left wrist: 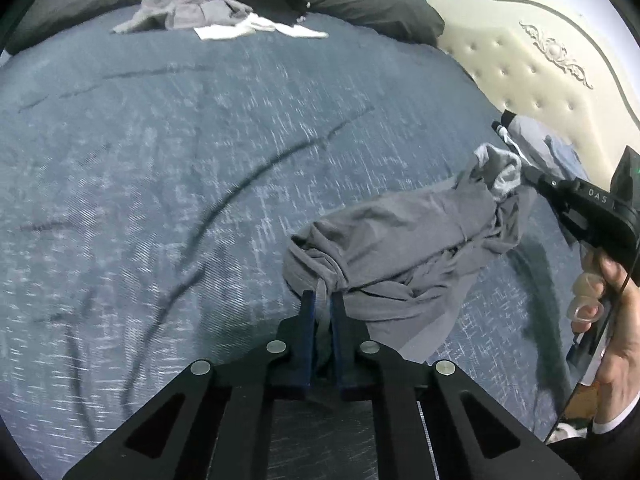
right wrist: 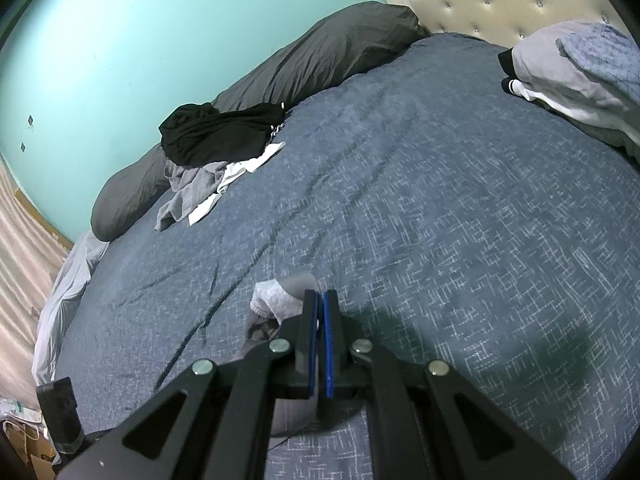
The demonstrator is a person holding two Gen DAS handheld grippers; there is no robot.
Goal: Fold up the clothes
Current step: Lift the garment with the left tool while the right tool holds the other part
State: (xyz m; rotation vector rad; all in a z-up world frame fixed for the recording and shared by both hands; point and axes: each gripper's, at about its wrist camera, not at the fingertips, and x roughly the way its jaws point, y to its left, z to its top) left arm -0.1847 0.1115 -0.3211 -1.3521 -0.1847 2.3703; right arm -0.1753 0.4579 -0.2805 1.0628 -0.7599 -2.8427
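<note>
A crumpled grey garment point(left wrist: 404, 244) hangs bunched between both grippers just above the blue bedspread point(left wrist: 200, 140). My left gripper point(left wrist: 322, 298) is shut on one gathered edge of it, at the lower middle of the left wrist view. In that view the right gripper point(left wrist: 524, 170), held by a hand point(left wrist: 616, 320), pinches the garment's far end at the right. The right wrist view shows the right gripper point(right wrist: 320, 298) shut, with a scrap of the grey garment point(right wrist: 280, 296) sticking out to the left of its fingers. The rest of the garment is hidden below it.
A loose heap of black, grey and white clothes point(right wrist: 216, 148) lies by the dark pillows point(right wrist: 320, 60) at the far side. Folded clothes point(right wrist: 576, 72) are stacked near the cream tufted headboard point(left wrist: 540, 68). The bed's left edge drops to a sheet and floor clutter point(right wrist: 56, 412).
</note>
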